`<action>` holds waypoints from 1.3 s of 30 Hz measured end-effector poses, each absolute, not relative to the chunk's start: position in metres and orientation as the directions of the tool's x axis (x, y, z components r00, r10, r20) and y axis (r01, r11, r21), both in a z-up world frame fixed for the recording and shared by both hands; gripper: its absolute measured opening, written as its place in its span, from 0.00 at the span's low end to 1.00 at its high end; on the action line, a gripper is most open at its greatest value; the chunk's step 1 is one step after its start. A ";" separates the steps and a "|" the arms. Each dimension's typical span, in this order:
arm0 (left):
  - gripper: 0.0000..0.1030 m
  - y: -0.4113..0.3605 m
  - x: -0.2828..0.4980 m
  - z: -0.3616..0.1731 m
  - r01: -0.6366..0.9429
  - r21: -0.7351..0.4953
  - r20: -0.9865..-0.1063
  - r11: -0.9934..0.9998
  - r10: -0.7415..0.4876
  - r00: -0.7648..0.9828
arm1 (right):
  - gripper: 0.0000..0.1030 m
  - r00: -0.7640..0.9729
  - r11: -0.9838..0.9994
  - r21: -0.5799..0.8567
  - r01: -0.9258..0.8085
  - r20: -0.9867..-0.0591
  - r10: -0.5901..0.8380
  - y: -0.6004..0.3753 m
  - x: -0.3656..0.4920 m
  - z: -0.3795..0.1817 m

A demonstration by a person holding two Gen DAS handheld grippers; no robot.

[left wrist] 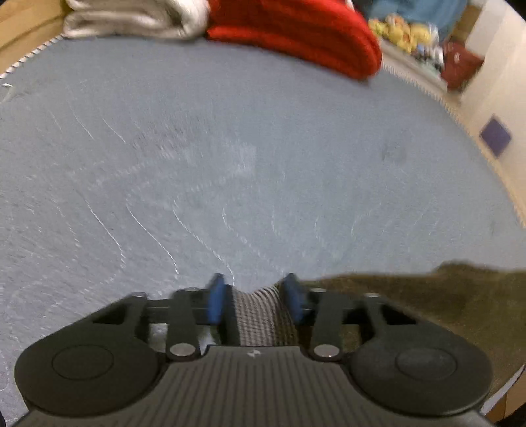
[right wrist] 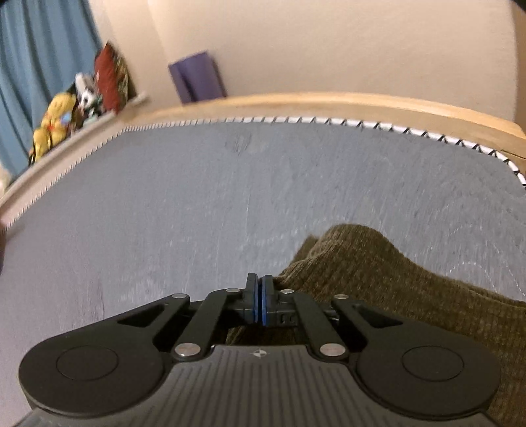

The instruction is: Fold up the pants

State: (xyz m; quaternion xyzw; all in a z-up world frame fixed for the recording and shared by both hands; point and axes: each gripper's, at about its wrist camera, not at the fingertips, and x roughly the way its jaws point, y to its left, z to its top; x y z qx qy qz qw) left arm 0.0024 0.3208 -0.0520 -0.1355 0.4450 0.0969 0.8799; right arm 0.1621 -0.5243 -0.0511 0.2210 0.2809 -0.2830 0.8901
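Pants [left wrist: 427,305] right of left gripper [left wrist: 254,289]

pants [right wrist: 378,279] on mat [right wrist: 197,197], blankets [left wrist: 296,33] behind

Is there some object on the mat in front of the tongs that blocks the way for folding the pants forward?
Nothing visible does. The grey mat ahead of the pants is bare; the red cloth and white towel lie at its far edge.

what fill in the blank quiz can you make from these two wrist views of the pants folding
1. The pants are olive ____ in colour.
2. The right gripper has its jaws pressed ____.
3. The left gripper has a ribbed grey ____ between its jaws.
4. Beside the folded white blanket lies a ____ one.

Missing words: green; shut; waistband; red
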 end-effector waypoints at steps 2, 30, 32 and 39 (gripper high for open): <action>0.00 0.329 -0.007 -0.048 -0.350 -0.017 -0.793 0.937 0.201 0.576 | 0.01 0.664 0.726 0.227 0.649 -0.634 -0.395 -0.524 0.163 -0.056; 0.18 0.197 -0.061 -0.038 0.450 0.019 -0.803 0.893 -0.255 0.538 | 0.58 0.701 0.763 0.254 0.595 -0.629 -0.337 -0.585 0.059 -0.001; 0.33 0.178 -0.060 -0.051 0.514 -0.026 -0.847 0.857 -0.292 0.445 | 0.58 0.697 0.755 0.265 0.600 -0.636 -0.331 -0.600 0.044 -0.001; 0.42 0.135 -0.051 -0.056 0.553 0.083 -0.879 0.829 -0.201 0.434 | 0.62 0.664 0.721 0.316 0.617 -0.700 -0.263 -0.644 0.003 -0.018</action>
